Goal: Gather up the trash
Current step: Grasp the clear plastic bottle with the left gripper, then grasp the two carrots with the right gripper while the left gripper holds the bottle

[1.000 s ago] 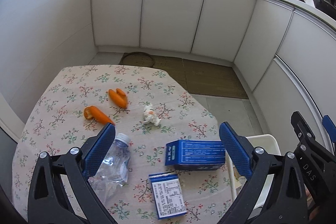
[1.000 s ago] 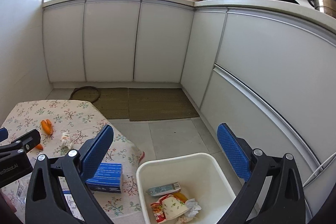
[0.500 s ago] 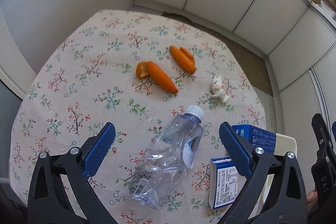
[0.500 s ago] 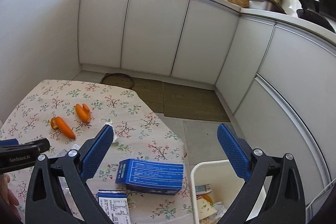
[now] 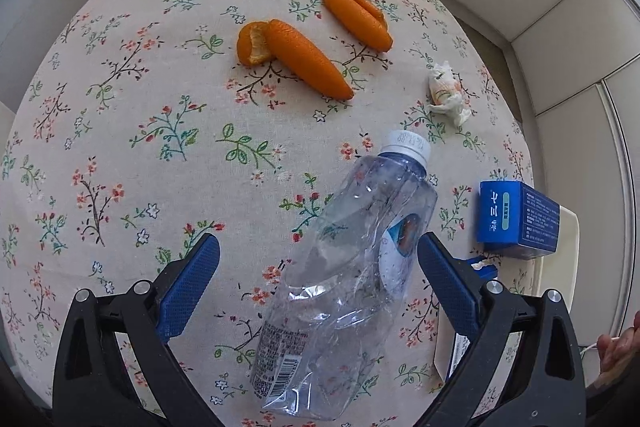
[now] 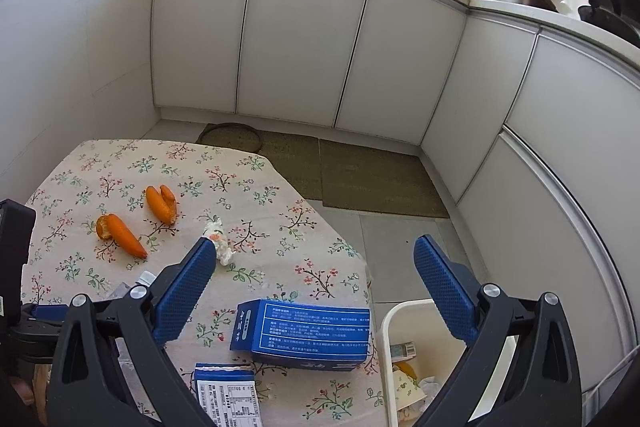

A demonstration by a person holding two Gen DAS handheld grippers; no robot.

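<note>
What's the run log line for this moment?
left tongs: open, straddling crushed bottle | right tongs: open, empty | bin: holds trash

Black hand-held gripper [image 5: 318, 269] frames, blue dimpled pads [image 5: 188, 283], silver screws

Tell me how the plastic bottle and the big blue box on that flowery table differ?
The plastic bottle is clear and crumpled; the blue box is opaque and keeps its shape. The bottle lies between the open left gripper fingers; the box sits at the table edge beside the white bin, with no gripper around it. Both lie on their sides on the tablecloth.
</note>
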